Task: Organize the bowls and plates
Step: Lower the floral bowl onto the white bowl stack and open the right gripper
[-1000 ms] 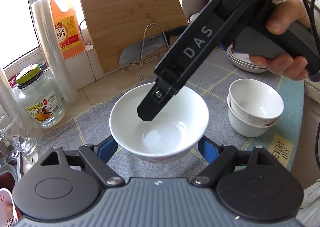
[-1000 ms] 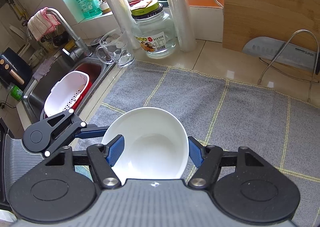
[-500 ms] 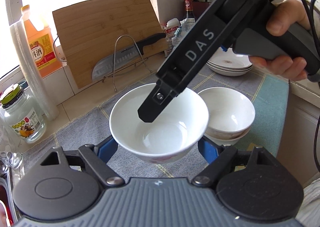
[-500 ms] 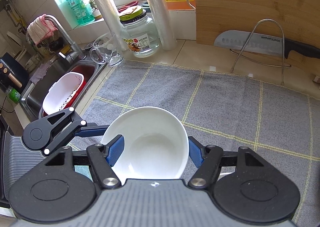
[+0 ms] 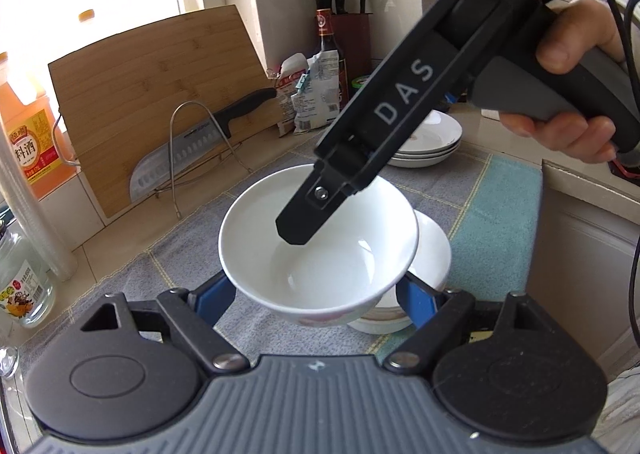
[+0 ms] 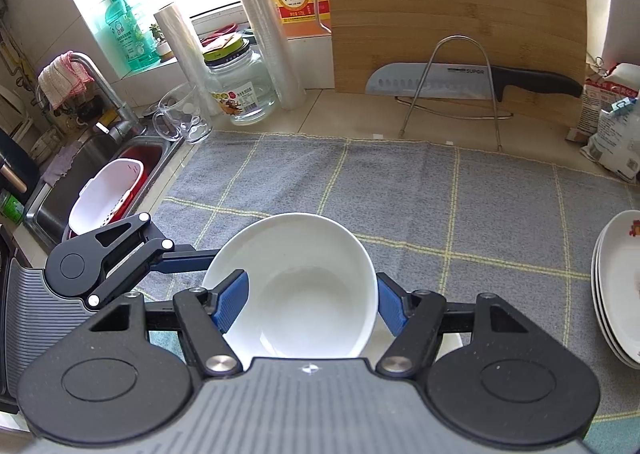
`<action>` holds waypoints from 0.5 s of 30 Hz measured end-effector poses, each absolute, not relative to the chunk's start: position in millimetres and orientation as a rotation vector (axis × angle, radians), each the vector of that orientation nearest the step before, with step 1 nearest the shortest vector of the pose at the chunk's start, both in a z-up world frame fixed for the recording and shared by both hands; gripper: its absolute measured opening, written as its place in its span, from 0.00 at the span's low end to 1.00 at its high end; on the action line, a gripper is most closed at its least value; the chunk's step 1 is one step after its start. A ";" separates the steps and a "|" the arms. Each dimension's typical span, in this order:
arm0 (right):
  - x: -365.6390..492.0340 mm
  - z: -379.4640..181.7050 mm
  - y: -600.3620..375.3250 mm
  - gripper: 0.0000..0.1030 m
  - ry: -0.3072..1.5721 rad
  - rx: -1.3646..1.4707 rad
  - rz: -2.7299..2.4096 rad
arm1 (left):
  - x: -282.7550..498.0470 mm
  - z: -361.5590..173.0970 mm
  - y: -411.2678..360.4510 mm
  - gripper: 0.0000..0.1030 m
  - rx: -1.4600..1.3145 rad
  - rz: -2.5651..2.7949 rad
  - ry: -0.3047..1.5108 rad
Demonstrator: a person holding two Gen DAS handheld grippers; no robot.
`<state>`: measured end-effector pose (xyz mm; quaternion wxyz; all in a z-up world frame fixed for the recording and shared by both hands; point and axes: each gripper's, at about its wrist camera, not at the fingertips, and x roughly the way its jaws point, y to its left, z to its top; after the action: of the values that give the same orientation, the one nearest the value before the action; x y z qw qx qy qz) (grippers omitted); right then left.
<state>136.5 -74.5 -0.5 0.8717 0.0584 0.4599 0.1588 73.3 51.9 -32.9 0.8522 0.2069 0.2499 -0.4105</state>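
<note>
Carried rightward since a second ago, the white bowl now hangs directly over the stacked bowls, where before those sat well off to its right. Both tongs are closed on it: the left tongs press their blue pads against its outer wall on either side, and the right tongs clamp it the same way from the opposite direction, one black finger reaching across its rim. Its glossy, rounded hollow holds nothing; a faint reddish pattern shows on the outside near the foot.

Beyond, a stack of shallow white plates rests on the desk, a small printed motif on the top one. A grey woven mat with yellow grid lines covers the desk. At the back, a bamboo cutting board leans behind a wire rack holding a steel knife. A clear glass jar with a green lid stands near the steel sink, which contains a white perforated basket.
</note>
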 end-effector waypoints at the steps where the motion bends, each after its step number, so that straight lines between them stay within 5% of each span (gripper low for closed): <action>1: 134.5 -0.7 -77.4 0.71 0.961 0.124 0.323 | 73.1 -33.4 48.9 0.84 0.439 -0.873 0.524; 15: 115.4 -12.7 -109.5 0.71 0.981 0.172 0.228 | 72.7 -47.0 16.5 0.84 0.450 -0.961 0.547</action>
<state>115.4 -109.5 -12.7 0.8724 0.0823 0.4693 0.1091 72.7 16.5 -47.0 0.8270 0.2119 0.2577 -0.4524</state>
